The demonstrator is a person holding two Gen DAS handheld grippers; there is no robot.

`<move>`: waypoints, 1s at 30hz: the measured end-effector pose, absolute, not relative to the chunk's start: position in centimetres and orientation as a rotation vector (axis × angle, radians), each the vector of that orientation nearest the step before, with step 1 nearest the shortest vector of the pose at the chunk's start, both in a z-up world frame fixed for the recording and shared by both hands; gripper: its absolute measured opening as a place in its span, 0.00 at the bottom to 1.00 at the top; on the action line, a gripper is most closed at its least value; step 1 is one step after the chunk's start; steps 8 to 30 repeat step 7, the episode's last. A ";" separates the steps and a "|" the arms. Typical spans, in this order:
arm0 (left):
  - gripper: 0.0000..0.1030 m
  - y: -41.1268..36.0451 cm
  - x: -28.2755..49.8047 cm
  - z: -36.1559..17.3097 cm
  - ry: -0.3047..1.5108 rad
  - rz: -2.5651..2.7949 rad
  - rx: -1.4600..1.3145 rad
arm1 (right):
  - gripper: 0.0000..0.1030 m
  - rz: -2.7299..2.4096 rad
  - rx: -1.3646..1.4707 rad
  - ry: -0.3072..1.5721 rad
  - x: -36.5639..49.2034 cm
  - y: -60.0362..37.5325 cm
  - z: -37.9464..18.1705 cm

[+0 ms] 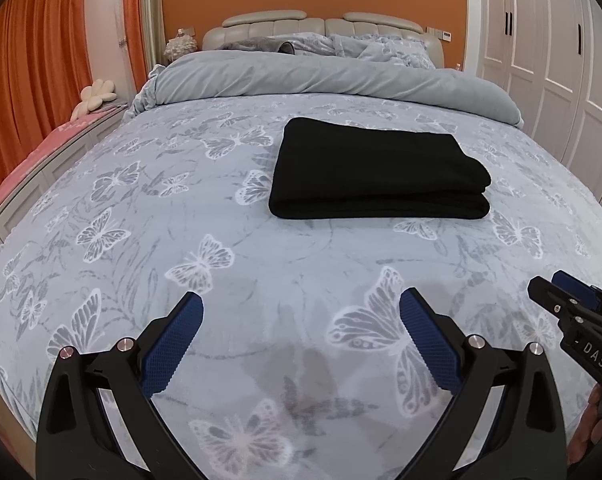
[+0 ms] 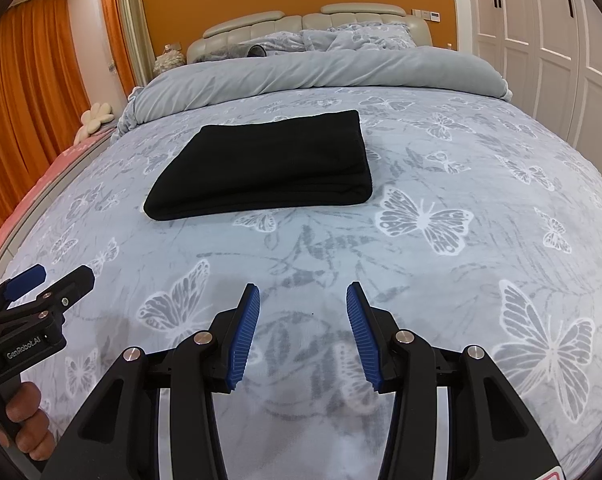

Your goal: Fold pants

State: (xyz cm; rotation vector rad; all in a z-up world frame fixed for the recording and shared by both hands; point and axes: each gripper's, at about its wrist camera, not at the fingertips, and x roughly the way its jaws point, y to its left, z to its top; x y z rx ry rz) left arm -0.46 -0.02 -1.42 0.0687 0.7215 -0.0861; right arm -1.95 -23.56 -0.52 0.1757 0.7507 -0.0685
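Left tongs (image 1: 301, 312) wide open, empty; right tongs (image 2: 303, 300) half open, empty; folded black pants (image 1: 377, 170) beyond on bed (image 1: 141, 220).

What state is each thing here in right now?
Pants: folded into a flat stack, lying on the bed, untouched.
Left gripper: open, empty, fingers spread wide above the bedspread.
Right gripper: open, empty, short of the pants.
Duvet: rolled back toward the headboard.
Wardrobe: doors shut.

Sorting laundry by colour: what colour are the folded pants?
Black pants, clearest in the left wrist view.
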 end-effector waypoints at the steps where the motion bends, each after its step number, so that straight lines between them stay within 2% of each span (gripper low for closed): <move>1: 0.94 0.0 -0.3 -1.6 0.738 -0.084 0.075 | 0.44 -0.068 0.176 0.751 -2.0 -23.6 -0.5; 7: 0.94 0.1 -0.4 -2.1 0.762 -0.110 0.086 | 0.47 -0.070 0.173 0.748 -1.9 -23.6 -0.6; 30: 0.94 0.1 -0.4 -2.1 0.762 -0.110 0.086 | 0.47 -0.070 0.173 0.748 -1.9 -23.6 -0.6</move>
